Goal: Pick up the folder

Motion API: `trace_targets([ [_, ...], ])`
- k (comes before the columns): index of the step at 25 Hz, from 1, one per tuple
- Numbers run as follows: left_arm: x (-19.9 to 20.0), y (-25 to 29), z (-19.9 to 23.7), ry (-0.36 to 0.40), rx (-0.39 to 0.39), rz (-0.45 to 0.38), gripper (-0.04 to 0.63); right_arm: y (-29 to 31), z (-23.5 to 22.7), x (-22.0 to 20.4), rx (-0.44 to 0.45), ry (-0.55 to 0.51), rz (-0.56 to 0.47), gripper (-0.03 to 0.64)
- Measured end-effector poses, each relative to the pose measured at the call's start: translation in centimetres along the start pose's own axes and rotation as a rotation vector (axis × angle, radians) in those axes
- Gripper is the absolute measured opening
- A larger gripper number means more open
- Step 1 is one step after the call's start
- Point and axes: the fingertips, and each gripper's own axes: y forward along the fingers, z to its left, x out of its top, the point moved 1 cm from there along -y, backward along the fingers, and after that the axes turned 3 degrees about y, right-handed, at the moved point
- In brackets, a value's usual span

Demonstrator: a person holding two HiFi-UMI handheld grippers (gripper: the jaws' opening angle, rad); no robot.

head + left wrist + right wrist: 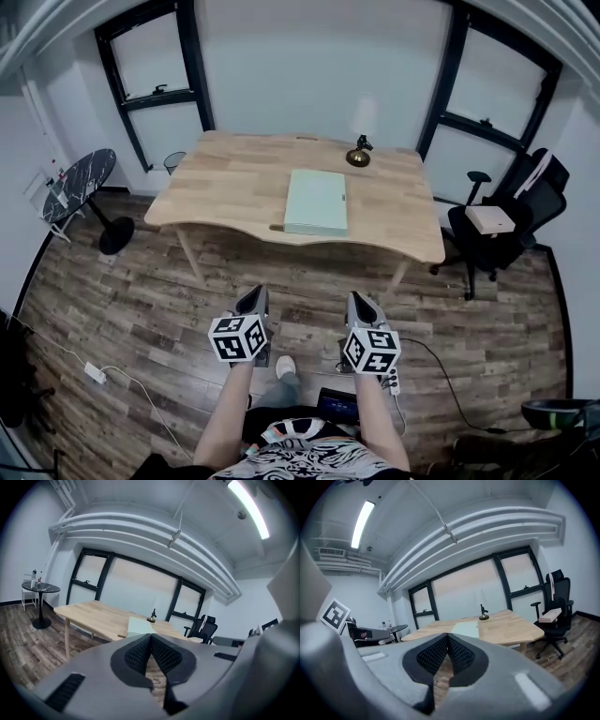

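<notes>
A pale green folder point(316, 202) lies flat on the wooden table point(234, 178), near its front edge and a little right of the middle. It also shows far off as the folder point(138, 626) in the left gripper view and the folder point(466, 629) in the right gripper view. My left gripper point(255, 301) and right gripper point(361, 307) hover side by side over the floor, well short of the table. Both are shut with nothing between their jaws. Each points toward the table, slightly downward.
A small brass ornament point(358, 156) stands at the table's far right. A black office chair point(502, 225) with a box on its seat sits right of the table. A round dark side table point(80, 186) stands at the left. Cables and a power strip point(96, 372) lie on the wood floor.
</notes>
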Motion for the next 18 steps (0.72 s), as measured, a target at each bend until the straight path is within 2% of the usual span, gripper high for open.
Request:
trace_targets([
  [5, 1.1, 3.8, -0.1, 0.005, -0.063, -0.019, 0.008, 3.2, -1.8, 0.2, -0.003, 0.008, -0.004, 0.005],
  [9, 2.3, 8.8, 0.9, -0.036, -0.139, -0.040, 0.008, 8.0, -4.0, 0.4, -0.020, 0.008, 0.019, 0.005],
  [13, 4.7, 15.3, 3.8, -0.035, -0.135, -0.004, 0.008, 14.6, -6.6, 2.9, -0.053, 0.024, 0.011, 0.005],
  [18, 8.4, 24.0, 7.8, -0.037, -0.118, 0.040, 0.008, 23.3, -6.8, 6.8, -0.048, -0.009, 0.001, 0.005],
])
